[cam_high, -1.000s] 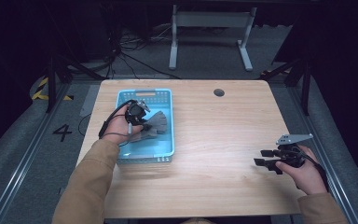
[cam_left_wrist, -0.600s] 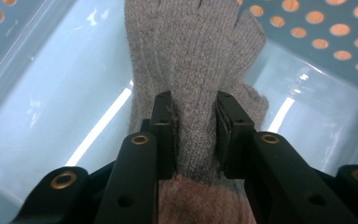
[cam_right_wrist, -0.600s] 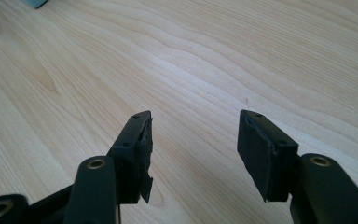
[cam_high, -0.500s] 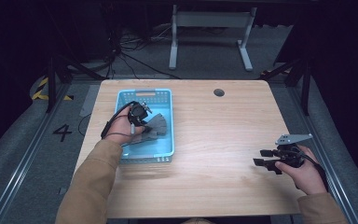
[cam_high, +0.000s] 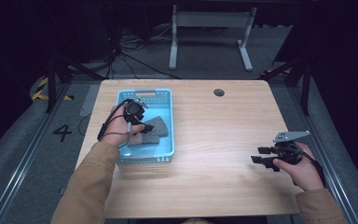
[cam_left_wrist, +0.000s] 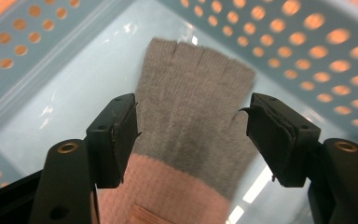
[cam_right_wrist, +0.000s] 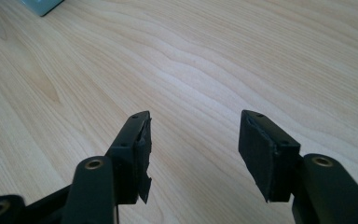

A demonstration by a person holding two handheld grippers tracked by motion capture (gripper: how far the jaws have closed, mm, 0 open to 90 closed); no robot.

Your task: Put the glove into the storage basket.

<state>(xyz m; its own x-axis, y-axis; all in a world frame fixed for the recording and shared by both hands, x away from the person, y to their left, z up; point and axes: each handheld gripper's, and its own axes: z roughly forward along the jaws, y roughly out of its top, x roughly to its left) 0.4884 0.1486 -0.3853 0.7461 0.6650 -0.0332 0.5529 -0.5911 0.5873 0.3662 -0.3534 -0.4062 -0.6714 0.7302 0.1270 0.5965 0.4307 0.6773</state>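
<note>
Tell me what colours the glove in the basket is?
The glove is grey with a pink cuff, clearest in the left gripper view.

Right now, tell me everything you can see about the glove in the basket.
The glove is a knitted, fingerless one: grey over the hand with short finger stubs, and a pink cuff bearing a small tan patch. It lies flat on the floor of the blue perforated basket. The left gripper straddles it; its jaws have just been opening and stand clear of the wool.

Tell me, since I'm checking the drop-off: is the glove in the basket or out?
In. The grey and pink glove lies flat on the blue basket floor, between the open left gripper jaws, which have just been opening.
</note>
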